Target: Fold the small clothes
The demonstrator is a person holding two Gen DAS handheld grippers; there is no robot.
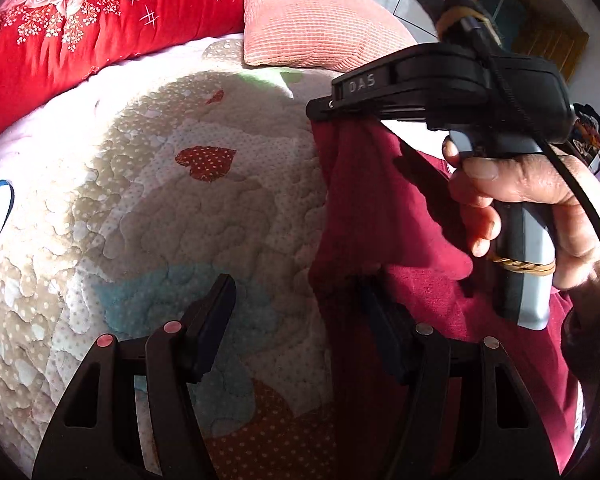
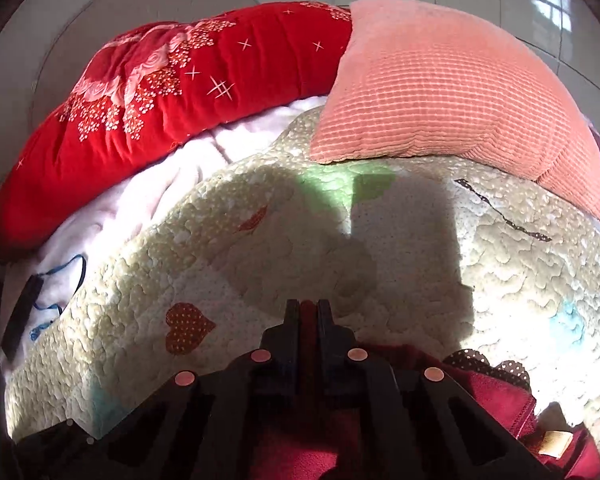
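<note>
Rightward, maroon garment [image 1: 400,208] edge (hanging)

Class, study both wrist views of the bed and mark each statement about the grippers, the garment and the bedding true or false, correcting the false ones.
1. The right gripper is shut on the dark red garment. True.
2. The left gripper is clamped shut on the garment. False: its jaws stand open, and the cloth only hangs against one finger.
3. A pink ribbed pillow lies on the quilt beside a red floral blanket. True.
4. The garment lies folded flat on the quilt. False: it hangs from the right gripper.
5. The quilt has red heart patches. True.
</note>
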